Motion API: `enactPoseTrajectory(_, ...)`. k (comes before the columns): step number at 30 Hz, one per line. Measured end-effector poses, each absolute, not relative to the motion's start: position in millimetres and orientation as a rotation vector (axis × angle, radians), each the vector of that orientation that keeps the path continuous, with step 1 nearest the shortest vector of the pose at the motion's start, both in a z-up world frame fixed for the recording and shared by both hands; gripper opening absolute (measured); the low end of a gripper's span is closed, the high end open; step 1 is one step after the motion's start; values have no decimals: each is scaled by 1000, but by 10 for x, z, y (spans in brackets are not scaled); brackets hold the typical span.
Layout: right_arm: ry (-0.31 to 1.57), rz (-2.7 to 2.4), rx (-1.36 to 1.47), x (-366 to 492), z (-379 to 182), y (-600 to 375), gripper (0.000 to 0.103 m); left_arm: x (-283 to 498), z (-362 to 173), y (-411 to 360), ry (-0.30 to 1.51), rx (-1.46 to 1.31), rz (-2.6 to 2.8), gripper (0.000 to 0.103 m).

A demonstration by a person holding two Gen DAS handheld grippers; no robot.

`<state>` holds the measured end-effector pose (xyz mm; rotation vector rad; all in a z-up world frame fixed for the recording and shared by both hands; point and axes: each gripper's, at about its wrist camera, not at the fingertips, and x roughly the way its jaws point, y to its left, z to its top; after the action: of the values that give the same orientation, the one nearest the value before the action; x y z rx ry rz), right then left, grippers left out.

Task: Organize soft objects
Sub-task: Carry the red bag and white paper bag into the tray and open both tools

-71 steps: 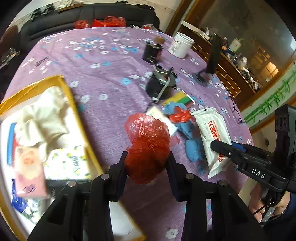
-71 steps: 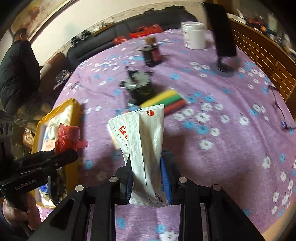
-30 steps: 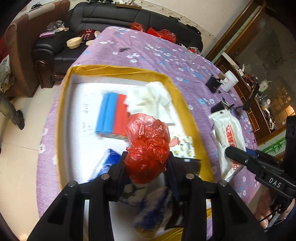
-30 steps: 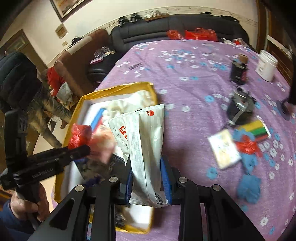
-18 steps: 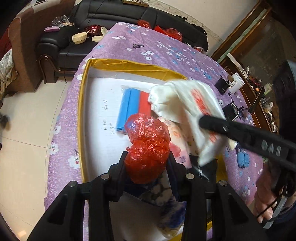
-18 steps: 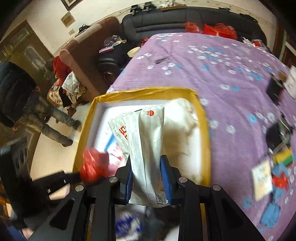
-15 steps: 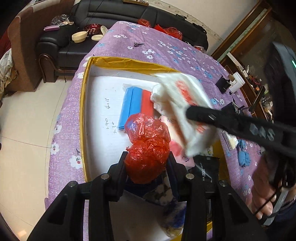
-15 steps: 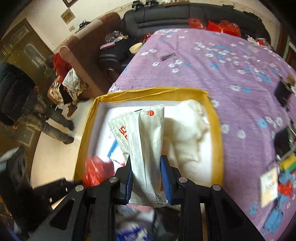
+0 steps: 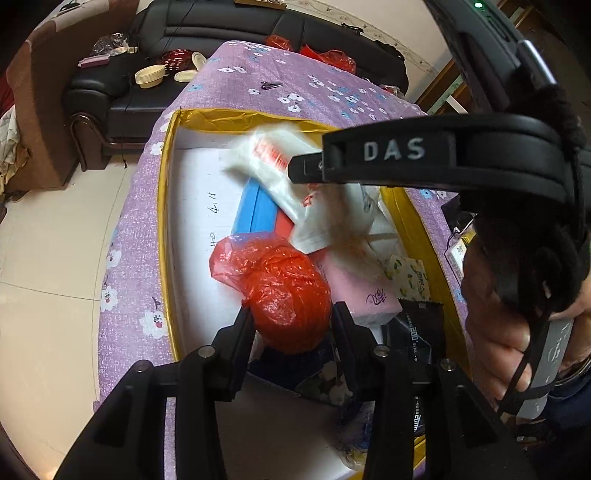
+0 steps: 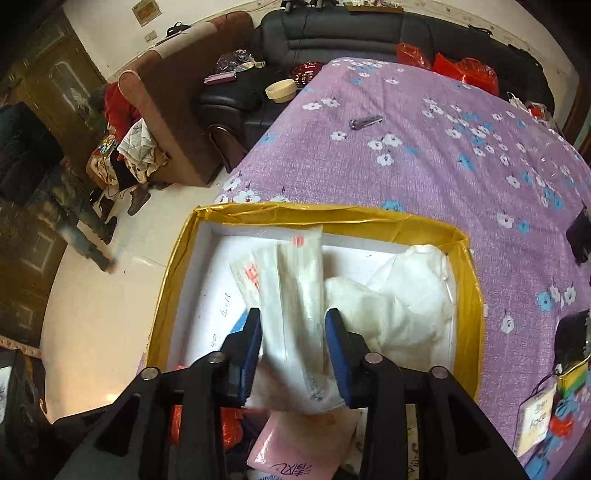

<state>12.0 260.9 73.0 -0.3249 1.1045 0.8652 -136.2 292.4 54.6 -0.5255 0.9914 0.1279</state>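
Purple flowered cloth covers the counter [image 10: 424, 155], with a black sofa [image 10: 369, 33] beyond its far edge. Left claw [image 9: 291, 317] grips a crumpled red plastic bag [image 9: 280, 288], its fingers [image 9: 243, 325] pressed against the bag's sides, held over the near part of a yellow-rimmed box [image 9: 166, 206] at the counter's left edge. Below and around it in the box lie a pink tissue pack [image 9: 354, 288], a dark snack packet [image 9: 421, 332] and a blue-and-red pack [image 9: 258, 210] on the white floor. Right claw [image 10: 293, 332] has its blue-padded fingers [image 10: 255, 336] parted around a white plastic packet [image 10: 295, 295] with red print (blurred in both views, so I cannot tell whether the pads touch it); the packet sits over the box's middle, just beside a white cloth [image 10: 406, 295] at the box's right side. Outside the box, near the counter's right edge, lie a small white packet [image 10: 535, 421] and blue and red scraps [image 10: 563, 417].
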Motion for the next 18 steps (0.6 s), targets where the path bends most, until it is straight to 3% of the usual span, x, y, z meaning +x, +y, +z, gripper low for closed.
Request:
enactPoseTrajectory(5, 1089, 866, -268, 136, 868, 2412, 46, -1372, 570, 2942, 983, -538, 132, 47)
enactPoseTrajectory(10, 1103, 865, -176, 113, 970, 2084, 46, -1402, 655, 2891, 954, -521, 133, 59)
enactPoseTrajectory(18, 1104, 824, -97, 33, 1010, 1529, 46, -1386, 780, 2687, 938, -461, 125, 60)
